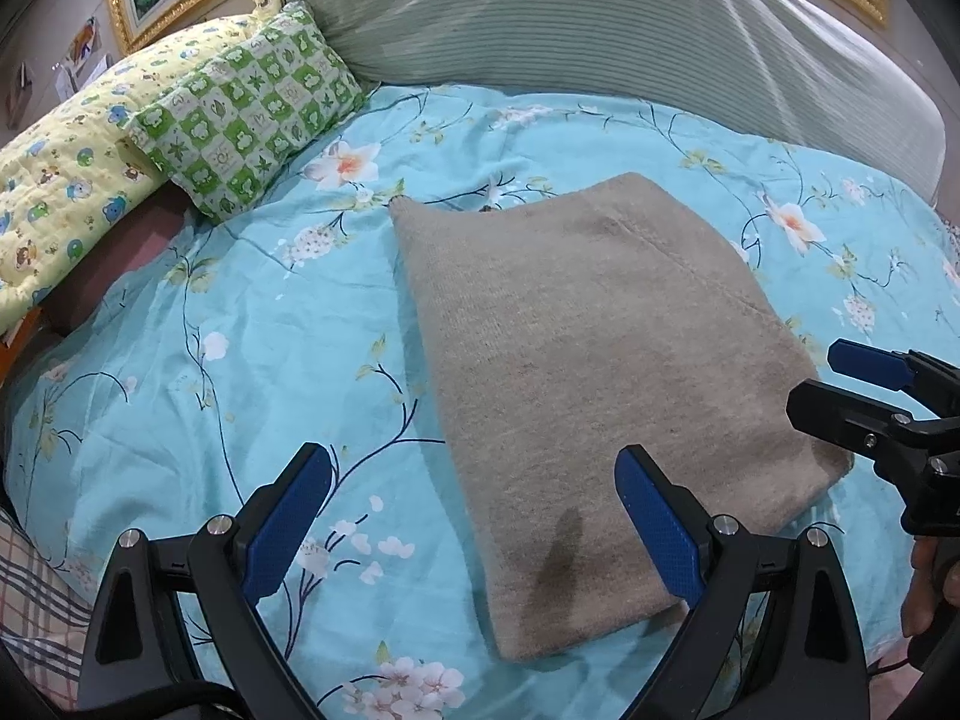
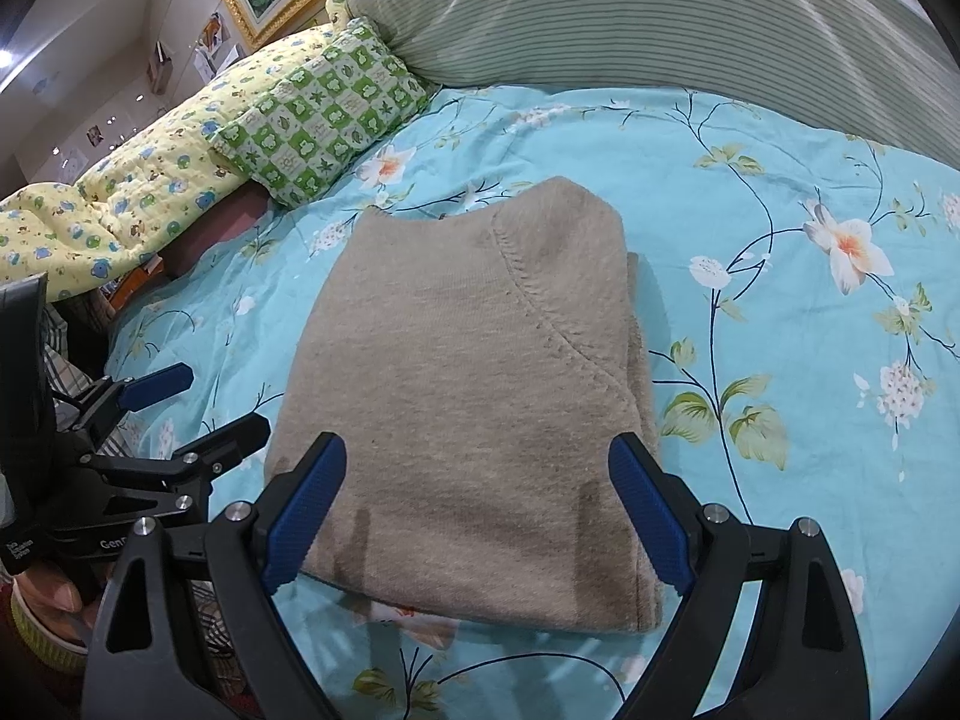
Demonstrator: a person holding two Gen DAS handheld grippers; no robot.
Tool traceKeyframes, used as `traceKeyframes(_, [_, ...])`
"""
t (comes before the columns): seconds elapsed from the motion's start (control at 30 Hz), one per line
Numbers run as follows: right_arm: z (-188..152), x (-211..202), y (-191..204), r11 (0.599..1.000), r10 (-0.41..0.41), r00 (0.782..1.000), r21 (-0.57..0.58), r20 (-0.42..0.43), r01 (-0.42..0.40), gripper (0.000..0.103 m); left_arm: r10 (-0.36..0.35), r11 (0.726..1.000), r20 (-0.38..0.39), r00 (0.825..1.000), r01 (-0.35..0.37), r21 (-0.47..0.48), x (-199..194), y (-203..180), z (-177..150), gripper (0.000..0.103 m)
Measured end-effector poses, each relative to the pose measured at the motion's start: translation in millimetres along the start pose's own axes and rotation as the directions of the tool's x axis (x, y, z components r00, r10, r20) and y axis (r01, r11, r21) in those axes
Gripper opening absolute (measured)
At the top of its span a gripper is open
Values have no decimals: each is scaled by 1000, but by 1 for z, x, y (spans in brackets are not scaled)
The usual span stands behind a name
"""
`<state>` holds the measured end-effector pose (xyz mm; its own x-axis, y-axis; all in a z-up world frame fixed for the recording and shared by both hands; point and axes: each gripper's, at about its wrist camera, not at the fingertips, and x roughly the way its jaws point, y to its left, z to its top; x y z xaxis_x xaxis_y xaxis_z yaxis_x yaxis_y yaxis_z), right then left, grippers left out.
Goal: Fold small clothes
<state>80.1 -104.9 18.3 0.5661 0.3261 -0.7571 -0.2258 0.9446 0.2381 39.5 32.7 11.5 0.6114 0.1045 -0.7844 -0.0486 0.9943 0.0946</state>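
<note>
Left gripper (image 1: 474,516) jaws wide, empty; right gripper (image 2: 480,510) likewise, over folded beige knit (image 2: 468,396) on floral bedsheet (image 2: 780,192).

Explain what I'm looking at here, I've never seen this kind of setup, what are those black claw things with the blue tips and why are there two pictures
Those claws are hand-held grippers: a person holds one in each hand, no robot arm. Each carries a wide-angle camera looking along its two blue-padded fingers, hence two pictures. One picture is from the left gripper, the other from the right gripper; each also shows the other gripper at its edge. Both are open and hold nothing. On the bed's blue flowered sheet lies a beige knitted garment, already folded into a rough rectangle. Behind it are a green checked pillow, a yellow cartoon quilt and a large striped bolster.
</note>
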Motion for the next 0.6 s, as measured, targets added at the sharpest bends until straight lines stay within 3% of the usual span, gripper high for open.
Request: traceKeyframes(0.6, [5, 6, -15, 1000, 5, 1000, 19, -11, -5, 89, -9, 1000, -17, 1000, 9, -16, 10, 6, 7, 96])
